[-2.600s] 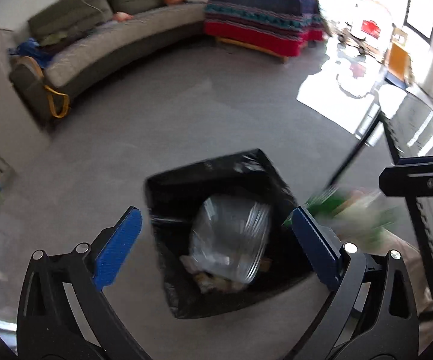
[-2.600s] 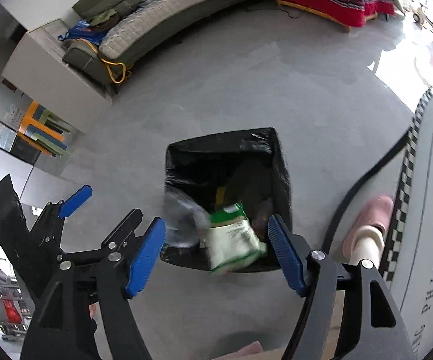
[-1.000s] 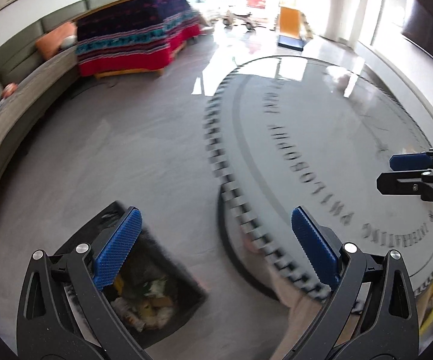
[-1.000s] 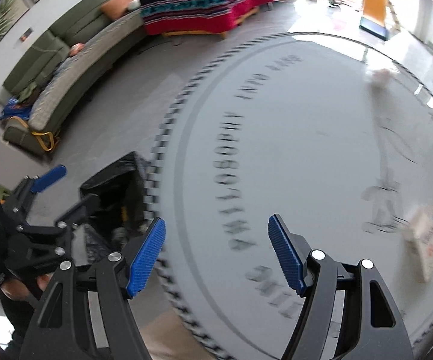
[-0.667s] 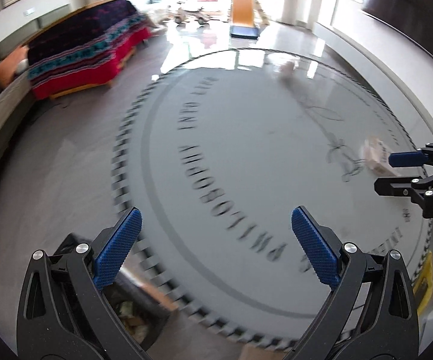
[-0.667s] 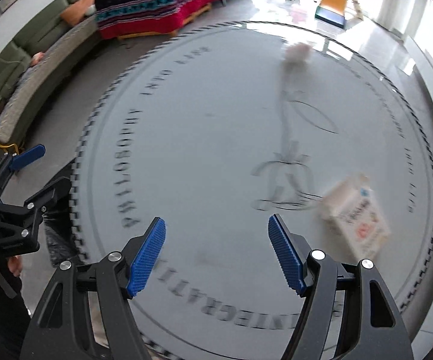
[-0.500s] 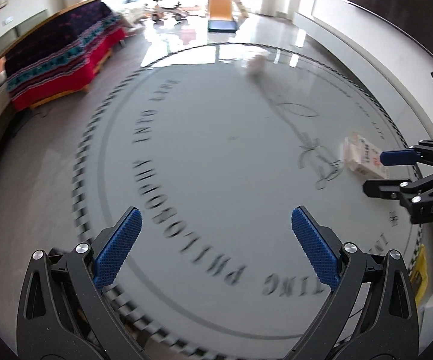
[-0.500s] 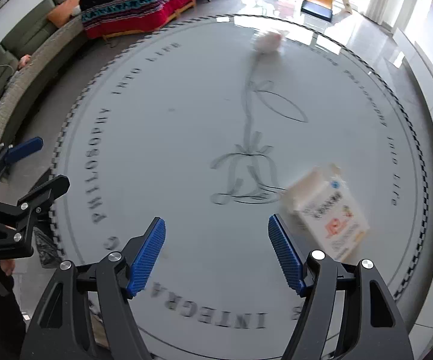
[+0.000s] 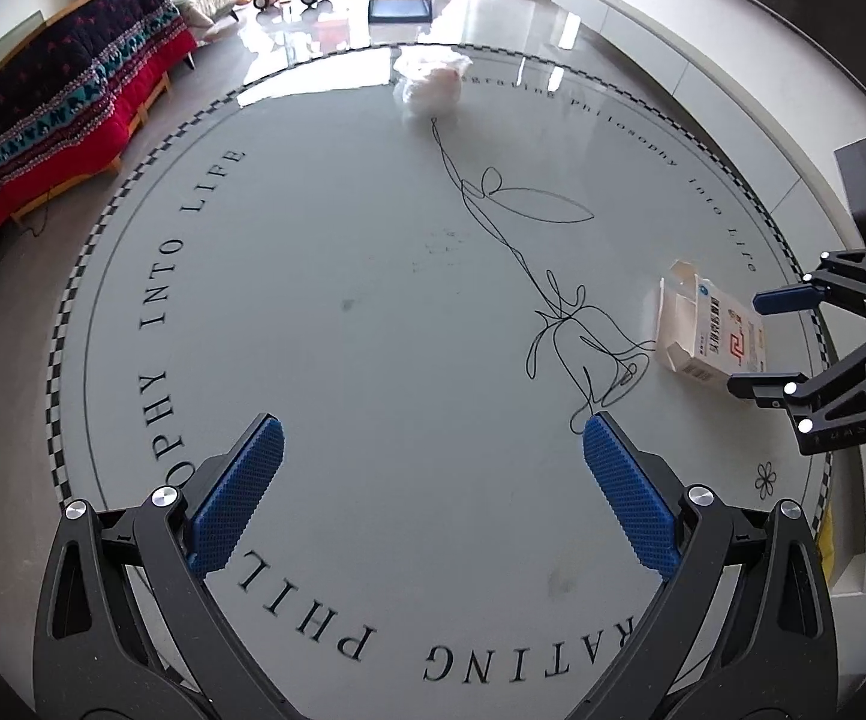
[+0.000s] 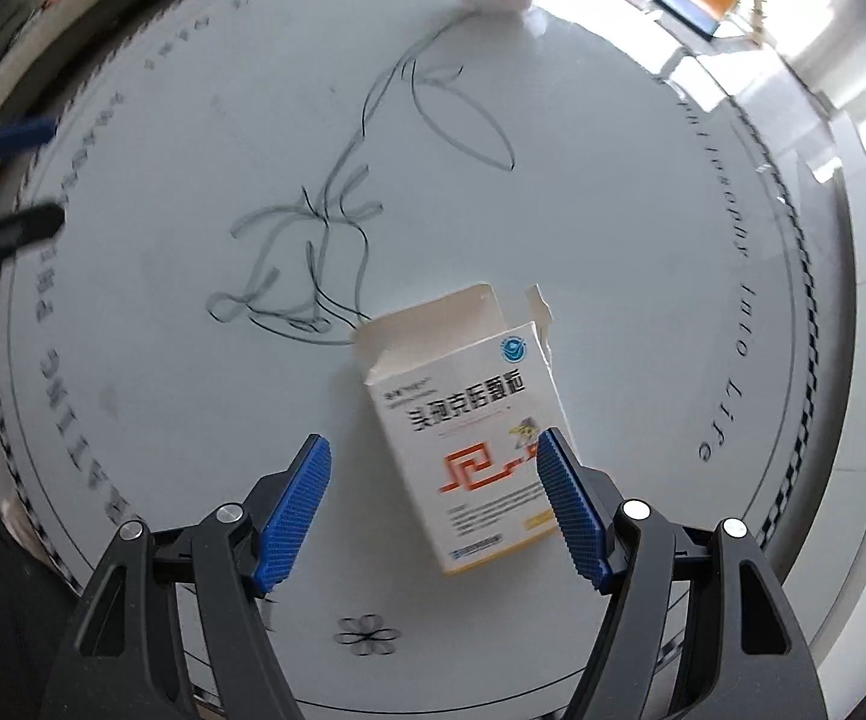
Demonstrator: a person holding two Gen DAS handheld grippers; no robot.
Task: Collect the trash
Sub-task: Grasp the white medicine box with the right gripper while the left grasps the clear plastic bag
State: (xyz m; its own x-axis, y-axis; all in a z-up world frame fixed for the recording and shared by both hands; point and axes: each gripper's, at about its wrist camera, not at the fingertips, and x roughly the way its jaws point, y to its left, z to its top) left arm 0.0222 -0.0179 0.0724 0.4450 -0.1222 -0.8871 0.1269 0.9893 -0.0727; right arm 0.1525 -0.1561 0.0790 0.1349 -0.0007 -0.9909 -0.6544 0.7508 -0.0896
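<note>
Strong daylight floods in from the windows at the far end of the room, and the floor there is washed out to near white. The round, glossy grey glass table point(image 9: 343, 312) throws back a bright glare patch along its far rim in both views. The left wrist view is sharp throughout. The right wrist view is smeared at its upper and left margins, where the lettering round the rim blurs, while the open white cardboard box point(image 10: 469, 420) stays crisp. Fisheye distortion bows the table's edge, and dark vignetting fills the corners.
</note>
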